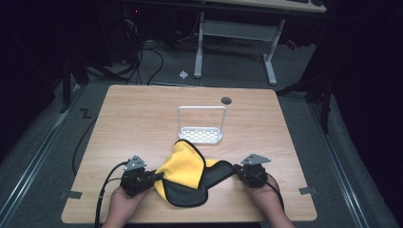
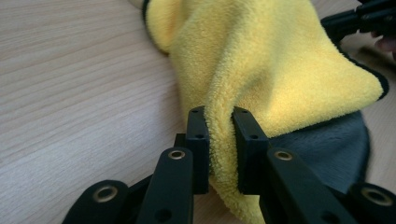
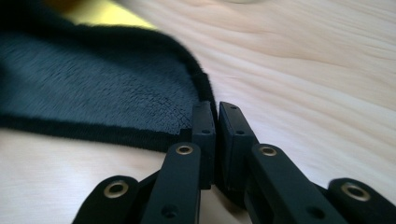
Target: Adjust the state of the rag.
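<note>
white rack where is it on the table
In the high view the white rack stands upright mid-table, just behind the cloth, with the dark hole beyond it to the right.

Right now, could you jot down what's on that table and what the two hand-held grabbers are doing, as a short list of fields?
surface: wooden table
cloth: yellow one side, dark grey the other, black edging, crumpled near the front edge
left gripper: shut on a yellow fold of the cloth
right gripper: shut on the cloth's dark corner
rack: small white rack with a tall handle, just behind the cloth, apart from both grippers
hole: round dark hole in the table, behind the rack
</note>
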The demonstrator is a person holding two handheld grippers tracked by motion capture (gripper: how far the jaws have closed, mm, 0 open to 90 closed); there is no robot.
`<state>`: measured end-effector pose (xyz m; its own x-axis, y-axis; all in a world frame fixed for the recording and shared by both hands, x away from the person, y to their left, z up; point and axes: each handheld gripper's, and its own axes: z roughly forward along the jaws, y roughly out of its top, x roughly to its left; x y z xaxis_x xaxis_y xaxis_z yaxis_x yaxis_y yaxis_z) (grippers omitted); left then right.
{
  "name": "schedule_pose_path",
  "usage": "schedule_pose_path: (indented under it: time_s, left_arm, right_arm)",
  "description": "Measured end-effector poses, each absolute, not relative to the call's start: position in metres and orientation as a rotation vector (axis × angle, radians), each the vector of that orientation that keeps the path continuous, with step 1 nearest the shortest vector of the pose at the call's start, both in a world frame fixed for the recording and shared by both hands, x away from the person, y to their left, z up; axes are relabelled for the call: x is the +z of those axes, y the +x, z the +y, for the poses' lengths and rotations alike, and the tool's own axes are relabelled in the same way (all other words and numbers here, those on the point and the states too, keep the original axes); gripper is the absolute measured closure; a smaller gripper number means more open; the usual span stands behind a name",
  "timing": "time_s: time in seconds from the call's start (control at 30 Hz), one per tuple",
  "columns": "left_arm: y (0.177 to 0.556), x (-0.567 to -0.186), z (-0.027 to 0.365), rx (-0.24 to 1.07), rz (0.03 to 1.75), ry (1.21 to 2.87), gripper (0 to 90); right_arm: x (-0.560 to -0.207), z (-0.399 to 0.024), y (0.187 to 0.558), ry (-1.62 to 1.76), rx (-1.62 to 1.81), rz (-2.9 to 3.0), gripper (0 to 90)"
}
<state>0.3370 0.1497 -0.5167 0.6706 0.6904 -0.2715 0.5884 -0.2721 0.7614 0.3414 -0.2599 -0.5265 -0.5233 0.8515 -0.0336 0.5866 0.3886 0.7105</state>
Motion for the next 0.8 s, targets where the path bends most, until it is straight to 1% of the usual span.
schedule_pose_path:
  time_s: [0.07, 0.23, 0.3, 0.37, 0.43, 0.5, 0.53, 0.6, 0.63, 0.67, 0.73, 0.77, 0.8]
  left_arm:
    - [0.339, -0.52, 0.153, 0.128, 1.013, 1.958, 78.4]
    - [0.34, -0.525, 0.152, 0.129, 1.025, 1.975, 78.3]
    - [0.339, -0.527, 0.149, 0.134, 1.023, 1.998, 78.1]
    - [0.338, -0.528, 0.147, 0.132, 1.019, 2.008, 77.8]
    - [0.337, -0.527, 0.145, 0.129, 1.014, 2.015, 77.2]
    - [0.335, -0.527, 0.143, 0.13, 1.006, 2.023, 76.8]
    - [0.334, -0.527, 0.14, 0.114, 0.994, 2.031, 76.3]
    - [0.333, -0.527, 0.137, 0.089, 0.985, 2.035, 75.6]
    - [0.331, -0.527, 0.133, 0.062, 0.963, 2.05, 73.2]
    - [0.331, -0.527, 0.133, 0.062, 0.963, 2.05, 72.4]
    - [0.328, -0.526, 0.129, 0.049, 0.94, 2.059, 71.2]
    - [0.327, -0.525, 0.127, 0.041, 0.925, 2.066, 68.2]
    - [0.326, -0.522, 0.126, 0.048, 0.92, 2.064, 60.7]
  right_arm:
    - [-0.527, -0.273, 0.352, 1.267, 0.899, 2.222, 86.1]
    - [-0.529, -0.277, 0.359, 1.276, 0.918, 2.21, 84.2]
    - [-0.526, -0.274, 0.358, 1.257, 0.903, 2.206, 77.5]
    - [-0.519, -0.271, 0.354, 1.241, 0.927, 2.185, 74.6]
    - [-0.51, -0.266, 0.342, 1.221, 0.984, 2.17, 72.4]
    - [-0.507, -0.263, 0.336, 1.205, 0.997, 2.179, 72.3]
    - [-0.506, -0.255, 0.324, 1.183, 1.025, 2.21, 72.4]
    - [-0.506, -0.249, 0.319, 1.177, 1.044, 2.233, 72.6]
    - [-0.508, -0.235, 0.311, 1.146, 1.052, 2.286, 72.9]
    - [-0.508, -0.235, 0.311, 1.146, 1.052, 2.286, 72.9]
    - [-0.514, -0.22, 0.301, 1.102, 1.037, 2.357, 73.9]
    - [-0.516, -0.215, 0.297, 1.085, 1.027, 2.387, 74.5]
    - [-0.52, -0.207, 0.292, 1.054, 0.991, 2.428, 78.0]
